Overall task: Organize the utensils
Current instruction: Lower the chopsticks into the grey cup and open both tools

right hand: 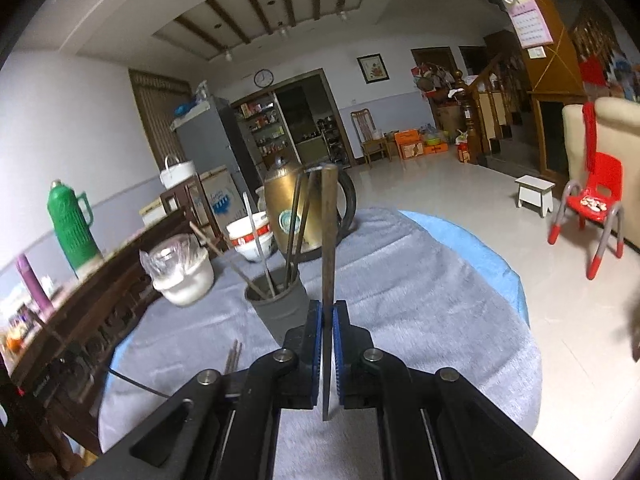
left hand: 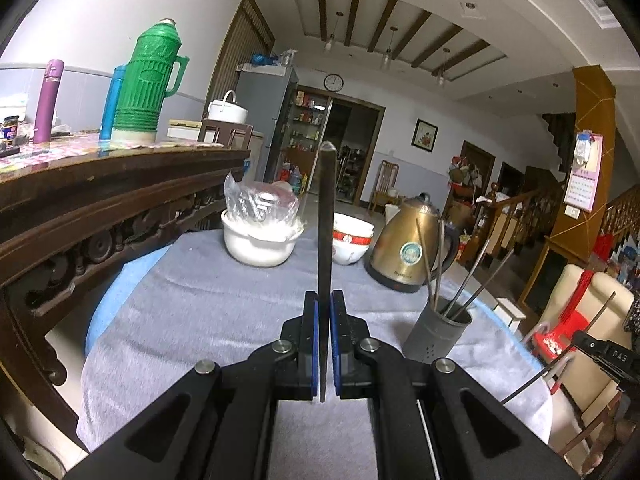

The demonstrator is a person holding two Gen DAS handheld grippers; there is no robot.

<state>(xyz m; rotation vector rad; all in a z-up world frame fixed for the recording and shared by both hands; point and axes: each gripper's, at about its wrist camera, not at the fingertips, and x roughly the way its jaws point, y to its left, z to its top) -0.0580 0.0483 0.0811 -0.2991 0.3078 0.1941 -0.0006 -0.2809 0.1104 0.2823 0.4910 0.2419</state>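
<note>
My left gripper (left hand: 324, 296) is shut on a dark metal chopstick (left hand: 326, 220) that stands upright over the grey cloth. To its right stands the grey utensil cup (left hand: 438, 332) with several chopsticks in it. At the far right edge, my right gripper (left hand: 576, 338) holds a thin slanted stick. In the right wrist view, my right gripper (right hand: 327, 304) is shut on a flat metal chopstick (right hand: 329, 240), also upright. The utensil cup (right hand: 280, 304) sits just left of its fingertips. Two more chopsticks (right hand: 234, 354) lie on the cloth at lower left.
A gold kettle (left hand: 412, 248), a red-and-white bowl (left hand: 352, 240) and a white bowl with a plastic bag (left hand: 260, 240) stand at the back of the round table (right hand: 440, 300). A dark wooden sideboard (left hand: 100, 200) with flasks is at left. A red chair (right hand: 596, 208) stands on the floor.
</note>
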